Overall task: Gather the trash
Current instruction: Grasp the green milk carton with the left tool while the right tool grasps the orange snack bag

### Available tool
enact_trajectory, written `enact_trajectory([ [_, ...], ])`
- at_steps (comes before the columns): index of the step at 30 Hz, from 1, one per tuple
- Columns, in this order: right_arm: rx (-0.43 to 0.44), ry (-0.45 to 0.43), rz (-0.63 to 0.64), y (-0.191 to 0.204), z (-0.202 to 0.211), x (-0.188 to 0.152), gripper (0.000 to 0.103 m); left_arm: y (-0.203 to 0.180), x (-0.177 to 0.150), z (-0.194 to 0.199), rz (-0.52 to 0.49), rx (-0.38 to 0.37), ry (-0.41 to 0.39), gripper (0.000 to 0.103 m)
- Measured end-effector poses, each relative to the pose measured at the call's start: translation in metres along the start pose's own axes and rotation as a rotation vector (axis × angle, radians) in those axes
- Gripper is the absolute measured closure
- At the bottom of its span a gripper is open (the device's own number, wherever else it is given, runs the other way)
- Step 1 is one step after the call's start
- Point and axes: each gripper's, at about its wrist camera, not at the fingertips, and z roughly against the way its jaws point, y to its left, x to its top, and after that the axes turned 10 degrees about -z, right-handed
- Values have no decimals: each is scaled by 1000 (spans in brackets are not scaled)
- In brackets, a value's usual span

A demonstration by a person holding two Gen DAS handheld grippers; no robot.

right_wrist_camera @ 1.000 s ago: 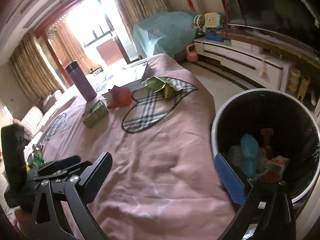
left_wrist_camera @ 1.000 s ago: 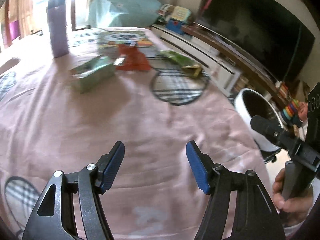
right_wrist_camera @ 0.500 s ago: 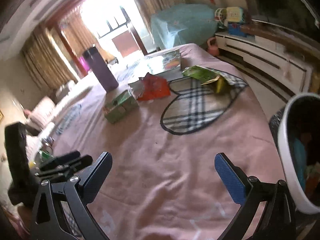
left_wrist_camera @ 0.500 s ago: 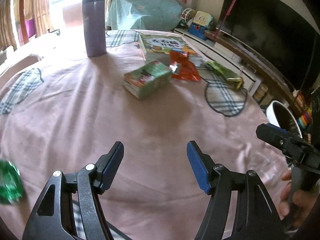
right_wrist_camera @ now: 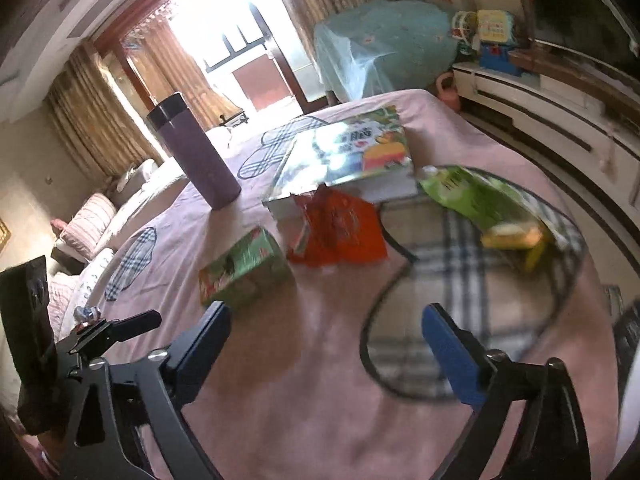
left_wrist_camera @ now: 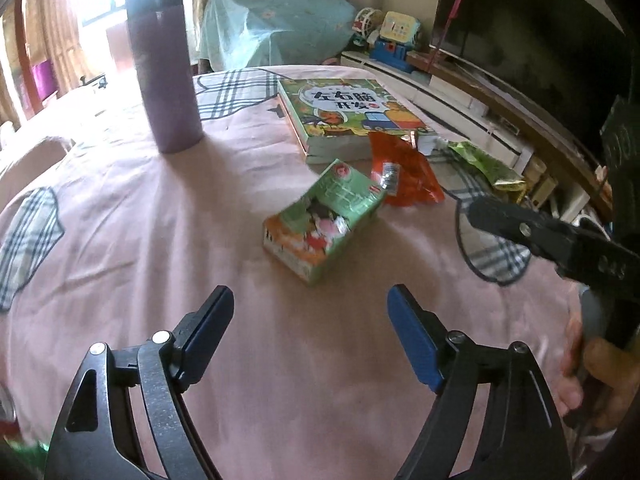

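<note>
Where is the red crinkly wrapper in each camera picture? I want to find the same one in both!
Left wrist view: the red wrapper lies right of centre, just behind the green carton and in front of the picture book.
Right wrist view: the wrapper sits near the middle, right of the carton, below the book.
Shared landmark: the tall purple flask, standing upright to the left of the wrapper in both.

Bright window (right_wrist_camera: 236, 36) with brown curtains (right_wrist_camera: 92, 120), white TV cabinet (right_wrist_camera: 560, 120), dark television (left_wrist_camera: 540, 48), teal-covered furniture (left_wrist_camera: 276, 24)
</note>
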Motion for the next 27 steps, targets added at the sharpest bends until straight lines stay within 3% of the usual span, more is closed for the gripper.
enact_trajectory([
  [4,6,14,3,3,-23,17,32,2,9,-17,-7,-10,8,21],
  [8,12,31,0,3,-46,33,43,3,19,-32,-26,-13,9,21],
  [11,11,45,-5,1,-59,39,58,6,23,-42,-20,-20,16,21],
  [12,13,54,-9,1,-63,40,71,6,24,-45,-21,-25,14,22],
  [13,13,59,-11,0,-65,41,91,5,24,-45,-24,-28,12,25],
  [14,19,65,-12,-1,-66,41,96,4,24,-46,-28,-34,9,42],
  [19,36,38,-7,-2,-45,34,99,-6,21,-36,-57,-26,-6,43],
  [27,83,9,-52,-18,8,8,100,-23,2,8,23,-83,-41,44],
])
